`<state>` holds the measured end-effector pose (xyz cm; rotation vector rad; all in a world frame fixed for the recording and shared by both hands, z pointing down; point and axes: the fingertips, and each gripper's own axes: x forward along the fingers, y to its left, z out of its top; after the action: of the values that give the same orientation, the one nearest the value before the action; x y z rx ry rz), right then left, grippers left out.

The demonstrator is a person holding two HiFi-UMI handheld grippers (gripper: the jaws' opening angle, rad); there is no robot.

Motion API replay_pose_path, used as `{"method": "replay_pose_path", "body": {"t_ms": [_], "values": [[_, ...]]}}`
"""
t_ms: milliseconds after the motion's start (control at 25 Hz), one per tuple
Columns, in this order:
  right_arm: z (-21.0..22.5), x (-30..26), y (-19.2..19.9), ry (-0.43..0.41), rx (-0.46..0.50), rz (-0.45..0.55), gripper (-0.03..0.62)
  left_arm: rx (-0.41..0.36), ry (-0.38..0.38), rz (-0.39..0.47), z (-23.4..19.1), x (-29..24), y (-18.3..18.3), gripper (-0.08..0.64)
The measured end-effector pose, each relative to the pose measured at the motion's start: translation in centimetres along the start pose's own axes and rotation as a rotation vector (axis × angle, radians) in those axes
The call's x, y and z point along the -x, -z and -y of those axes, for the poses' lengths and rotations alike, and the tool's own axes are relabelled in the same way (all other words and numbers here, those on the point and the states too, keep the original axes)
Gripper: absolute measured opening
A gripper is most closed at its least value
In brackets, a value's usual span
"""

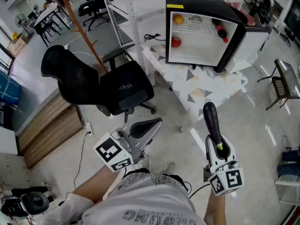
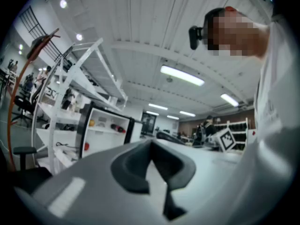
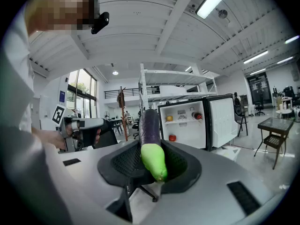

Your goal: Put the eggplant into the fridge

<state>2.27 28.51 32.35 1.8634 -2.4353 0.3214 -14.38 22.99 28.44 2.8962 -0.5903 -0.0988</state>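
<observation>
Standing upright, the eggplant (image 3: 151,135) was clamped at its green stem end by the right gripper (image 3: 155,167), well apart from the open mini fridge (image 1: 201,29) far ahead. The left gripper (image 2: 152,165) was closed and empty. With only the tapered end gripped, tipping or slipping could be risked.

My right gripper (image 1: 219,148) closes over the green end of the eggplant (image 1: 212,118), hiding part of it in the head view. The bottom edge of that view cuts off my shirt (image 1: 140,205). In the left gripper view the same shirt covers the right side. Inside the fridge (image 1: 206,6), an orange round item (image 1: 177,18) and a red round item (image 1: 175,41) are too small to name.
</observation>
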Motion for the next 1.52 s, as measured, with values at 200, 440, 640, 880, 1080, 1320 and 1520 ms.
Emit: {"method": "replay_pose_path", "body": {"t_ms": [200, 440, 640, 880, 1080, 1320, 1520], "values": [[1.2, 1.0, -0.1, -0.006, -0.026, 0.022, 0.132, -0.010, 0.000, -0.004, 1.4, -1.2, 0.3, 0.005], [3.6, 3.1, 0.3, -0.038, -0.037, 0.031, 0.132, -0.024, -0.021, -0.002, 4.0, -3.2, 1.2, 0.005], [5.7, 4.5, 0.8, -0.062, -0.031, 0.027, 0.132, -0.034, -0.053, 0.008, 5.7, -4.6, 1.8, 0.005], [7.8, 4.7, 1.0, -0.083, -0.024, 0.019, 0.132, -0.029, -0.082, 0.010, 6.3, -6.2, 2.5, 0.005], [9.1, 4.0, 1.1, -0.091, -0.024, 0.013, 0.132, -0.027, -0.090, 0.011, 6.0, -7.5, 2.7, 0.005], [10.6, 2.4, 1.3, -0.094, -0.029, 0.008, 0.132, -0.030, -0.092, 0.012, 4.4, -9.1, 3.0, 0.005], [11.5, 0.3, 1.4, -0.090, -0.029, -0.003, 0.132, -0.018, -0.090, 0.017, 2.2, -10.3, 3.3, 0.005]]}}
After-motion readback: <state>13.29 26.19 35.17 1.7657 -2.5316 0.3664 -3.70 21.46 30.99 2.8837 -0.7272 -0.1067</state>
